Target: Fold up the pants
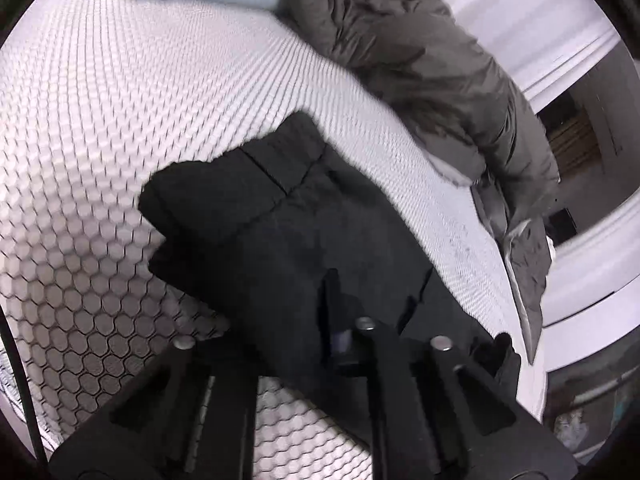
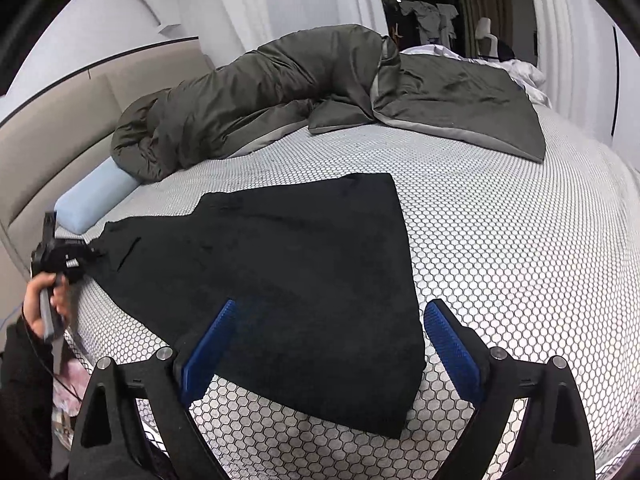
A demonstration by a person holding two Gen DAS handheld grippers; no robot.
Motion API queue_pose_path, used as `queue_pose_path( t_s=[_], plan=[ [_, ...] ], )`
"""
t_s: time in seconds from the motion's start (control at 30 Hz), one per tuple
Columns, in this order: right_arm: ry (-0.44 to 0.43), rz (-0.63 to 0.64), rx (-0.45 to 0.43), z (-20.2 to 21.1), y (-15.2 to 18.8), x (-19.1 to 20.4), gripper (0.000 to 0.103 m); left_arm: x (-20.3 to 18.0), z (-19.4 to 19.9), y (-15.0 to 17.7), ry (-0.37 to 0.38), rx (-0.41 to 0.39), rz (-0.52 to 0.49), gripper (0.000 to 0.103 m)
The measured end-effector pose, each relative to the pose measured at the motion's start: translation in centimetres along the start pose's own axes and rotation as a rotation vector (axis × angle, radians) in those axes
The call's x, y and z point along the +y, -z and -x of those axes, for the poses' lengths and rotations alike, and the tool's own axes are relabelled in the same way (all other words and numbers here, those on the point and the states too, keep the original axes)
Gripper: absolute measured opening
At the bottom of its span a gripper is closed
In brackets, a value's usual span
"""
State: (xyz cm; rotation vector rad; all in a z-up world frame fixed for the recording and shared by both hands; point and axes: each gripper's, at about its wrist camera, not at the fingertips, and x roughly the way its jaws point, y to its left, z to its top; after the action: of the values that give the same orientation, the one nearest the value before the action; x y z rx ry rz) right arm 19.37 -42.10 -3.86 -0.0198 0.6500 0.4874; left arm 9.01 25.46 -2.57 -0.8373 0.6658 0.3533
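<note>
Black pants (image 2: 280, 264) lie spread flat on the bed, one narrow end toward my right gripper. My right gripper (image 2: 330, 306) hovers open just above that near end, its blue pads (image 2: 208, 344) wide apart with one over the cloth and the other beyond the pants' right edge. My left gripper (image 2: 90, 254), held by a hand (image 2: 44, 300), meets the pants' far-left corner. In the left wrist view the black pants (image 1: 260, 220) bunch up over my left gripper (image 1: 340, 320), which is shut on the fabric; the cloth hides its pads.
The bed has a white honeycomb-patterned cover (image 2: 500, 240). An olive duvet (image 2: 320, 88) is heaped along the far side. A pale blue pillow (image 2: 92, 196) lies by the beige headboard (image 2: 52, 140). The bed's edge drops away at the left.
</note>
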Motion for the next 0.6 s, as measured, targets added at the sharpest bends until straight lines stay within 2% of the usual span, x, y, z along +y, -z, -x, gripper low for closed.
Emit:
queue_pose_path(
  t_s=[0.07,0.1,0.23,0.3,0.43,0.53,0.57,0.6],
  plan=[
    [0.001,0.017,-0.007,0.0,0.0,0.3,0.095,-3.0,1.5,0.6,-0.033,-0.072,-0.116,0.003],
    [0.002,0.021,-0.009,0.0,0.0,0.4,0.095,-4.8,2.8,1.4,-0.024,-0.1,-0.17,0.003],
    [0.013,0.01,-0.014,-0.1,-0.1,0.2,0.096,-13.1,7.1,4.2,0.08,-0.165,-0.349,0.003],
    [0.018,0.005,-0.024,0.0,-0.3,0.0,0.095,-17.7,8.6,5.9,0.163,-0.173,-0.425,0.003],
    [0.035,-0.013,-0.054,0.7,-0.7,-0.9,0.095,-26.9,9.5,11.0,0.352,-0.086,-0.559,0.003],
    [0.071,-0.049,-0.063,0.9,-0.7,-2.6,0.095,-32.9,8.2,17.4,0.471,0.053,-0.65,0.006],
    [0.093,-0.067,-0.06,0.8,-0.7,-3.3,0.095,-34.3,7.1,19.9,0.5,0.13,-0.679,0.02],
    [0.109,-0.083,-0.056,0.8,-0.7,-4.0,0.096,-35.3,6.1,21.8,0.513,0.203,-0.712,0.05]
  ],
)
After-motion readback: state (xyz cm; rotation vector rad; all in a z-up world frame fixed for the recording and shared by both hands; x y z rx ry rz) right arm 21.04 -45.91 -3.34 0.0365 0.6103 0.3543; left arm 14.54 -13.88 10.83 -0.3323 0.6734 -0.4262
